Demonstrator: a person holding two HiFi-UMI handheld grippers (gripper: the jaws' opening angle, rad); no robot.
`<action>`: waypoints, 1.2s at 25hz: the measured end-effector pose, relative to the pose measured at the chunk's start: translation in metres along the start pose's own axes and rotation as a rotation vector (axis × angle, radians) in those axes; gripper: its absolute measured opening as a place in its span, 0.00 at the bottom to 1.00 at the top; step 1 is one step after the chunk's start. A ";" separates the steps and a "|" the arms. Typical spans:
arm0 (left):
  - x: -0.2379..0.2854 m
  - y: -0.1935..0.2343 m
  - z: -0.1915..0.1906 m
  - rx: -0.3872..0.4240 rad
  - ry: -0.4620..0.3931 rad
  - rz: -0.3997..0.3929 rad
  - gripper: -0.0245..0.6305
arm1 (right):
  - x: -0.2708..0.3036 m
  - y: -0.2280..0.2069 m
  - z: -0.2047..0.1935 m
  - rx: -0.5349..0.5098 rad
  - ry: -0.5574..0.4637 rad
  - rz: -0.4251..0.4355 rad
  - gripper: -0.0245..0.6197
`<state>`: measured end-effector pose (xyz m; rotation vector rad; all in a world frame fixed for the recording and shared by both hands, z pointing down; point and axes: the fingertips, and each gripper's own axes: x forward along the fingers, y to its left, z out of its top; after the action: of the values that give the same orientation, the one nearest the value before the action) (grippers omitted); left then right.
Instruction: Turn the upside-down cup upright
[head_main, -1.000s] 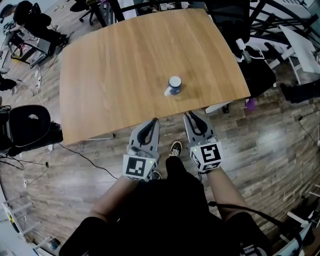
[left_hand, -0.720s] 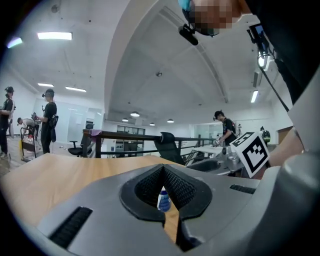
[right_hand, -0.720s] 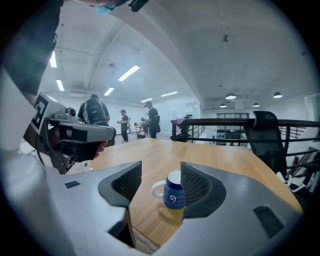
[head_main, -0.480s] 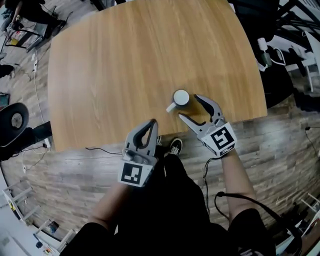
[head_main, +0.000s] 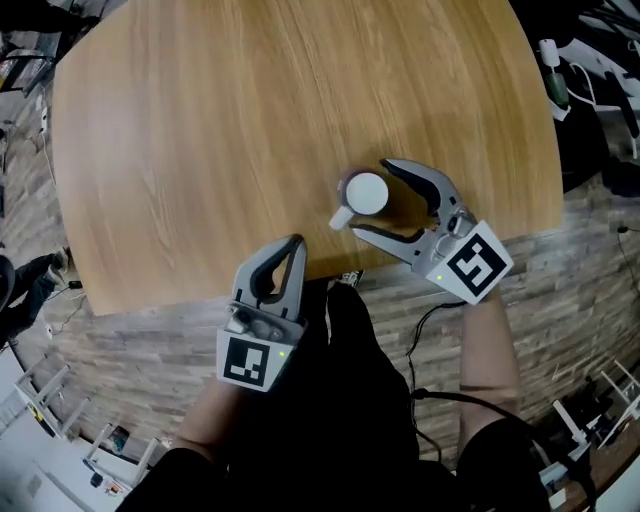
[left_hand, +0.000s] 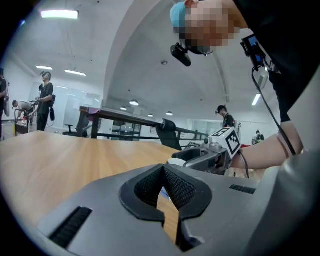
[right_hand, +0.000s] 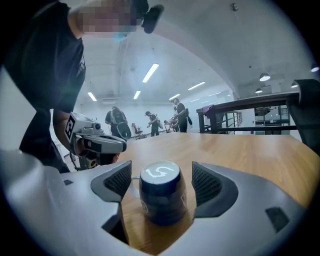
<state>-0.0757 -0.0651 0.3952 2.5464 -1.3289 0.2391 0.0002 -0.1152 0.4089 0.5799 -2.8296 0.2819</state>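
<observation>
One upside-down cup (right_hand: 161, 200) — between jaws of right hand-held gripper (right_hand: 161, 182), untouched | jaws opening wide | left hand-held gripper (left_hand: 162, 174) — closed, empty

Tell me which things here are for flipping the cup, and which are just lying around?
For the job:
- cup, upside down on the table
- right gripper, jaws opening on either side of the cup, not touching it
- left gripper, shut and empty

Just around:
- office chair
- people in the background

Light wooden table (head_main: 200, 150) on grey plank floor (head_main: 120, 370) — ceiling strip lights (left_hand: 59, 14) overhead
</observation>
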 end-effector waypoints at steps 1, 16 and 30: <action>0.000 0.001 -0.004 -0.005 -0.001 -0.002 0.03 | -0.003 -0.002 -0.003 -0.012 0.008 0.021 0.53; 0.019 0.003 -0.022 0.049 -0.019 -0.010 0.03 | 0.017 0.002 -0.042 -0.171 0.048 0.277 0.53; 0.055 0.018 -0.001 0.085 -0.057 0.043 0.03 | 0.008 -0.018 -0.040 -0.072 -0.004 -0.049 0.53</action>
<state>-0.0590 -0.1172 0.4136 2.6145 -1.4248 0.2382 0.0082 -0.1248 0.4516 0.6340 -2.8115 0.1697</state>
